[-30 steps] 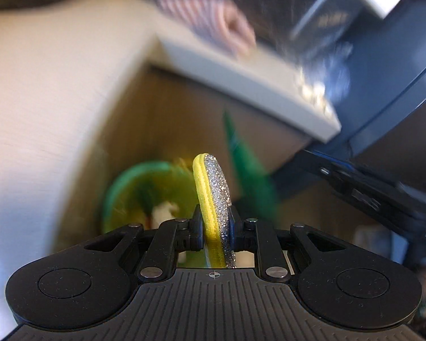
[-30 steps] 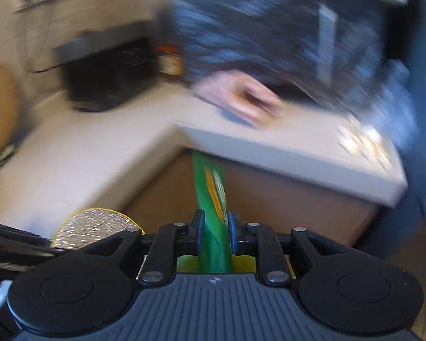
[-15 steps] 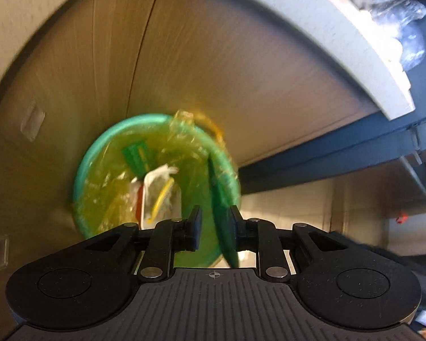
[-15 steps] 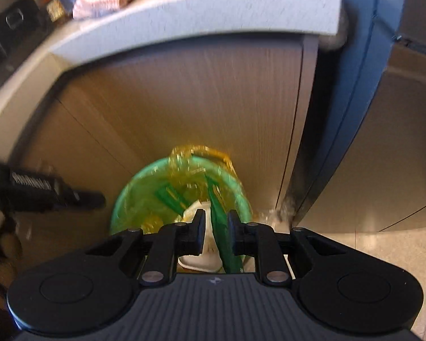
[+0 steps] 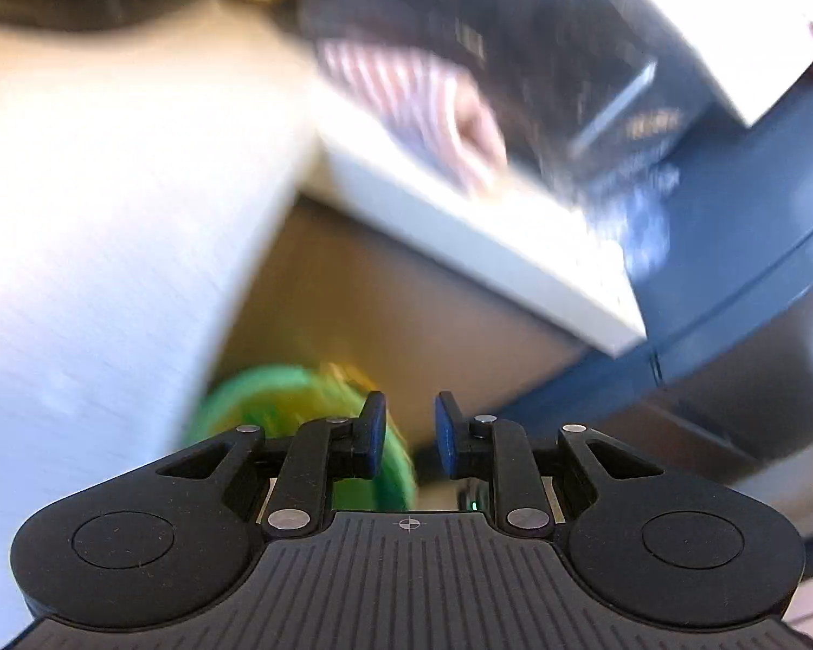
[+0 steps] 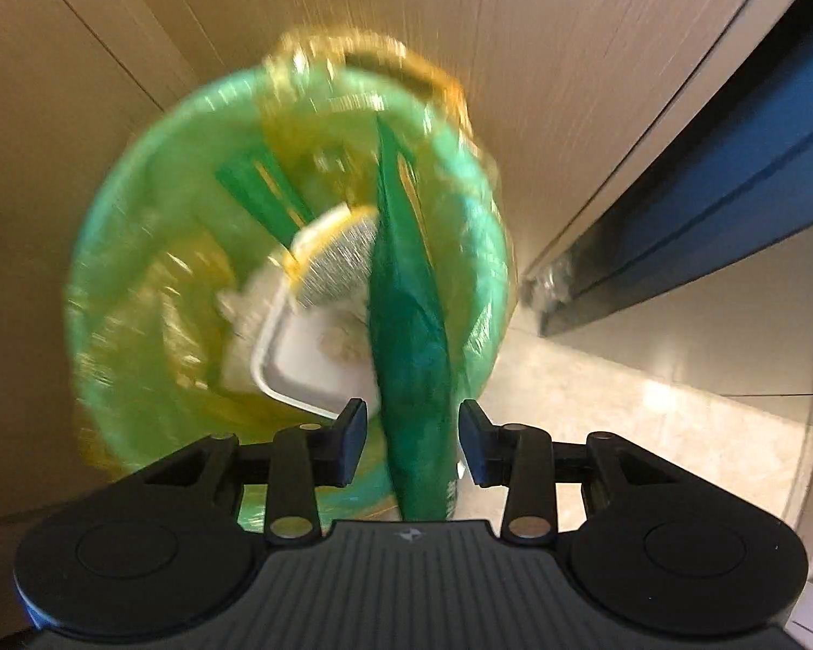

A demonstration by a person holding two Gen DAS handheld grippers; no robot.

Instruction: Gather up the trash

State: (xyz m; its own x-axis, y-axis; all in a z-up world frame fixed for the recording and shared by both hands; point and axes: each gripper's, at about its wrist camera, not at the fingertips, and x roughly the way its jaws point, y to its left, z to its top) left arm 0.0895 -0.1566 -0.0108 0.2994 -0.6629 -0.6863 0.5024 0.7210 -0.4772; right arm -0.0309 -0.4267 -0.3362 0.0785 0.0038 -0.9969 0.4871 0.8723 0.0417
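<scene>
In the right wrist view my right gripper [image 6: 412,441] points down over the green bin [image 6: 135,173] lined with a yellow bag. Its jaws are opening, and the green wrapper [image 6: 406,325] stands between them with a gap to each pad. Inside the bin lie the yellow-edged glittery disc [image 6: 336,265], a white tray [image 6: 303,363] and another green wrapper [image 6: 260,189]. The left wrist view is blurred: my left gripper [image 5: 409,433] is open with nothing between its fingers, and the green bin [image 5: 276,390] shows low down beyond them.
The bin stands on the floor against a wooden cabinet front [image 6: 515,27] under a pale countertop [image 5: 81,216]. A striped cloth [image 5: 406,86] and dark appliances lie on the counter. A dark blue panel [image 6: 731,184] runs at the right above a pale tiled floor [image 6: 650,422].
My left gripper let go of the glittery disc, which now lies in the bin, and has lifted back up. My right gripper dropped down over the bin and its jaws parted from the green wrapper.
</scene>
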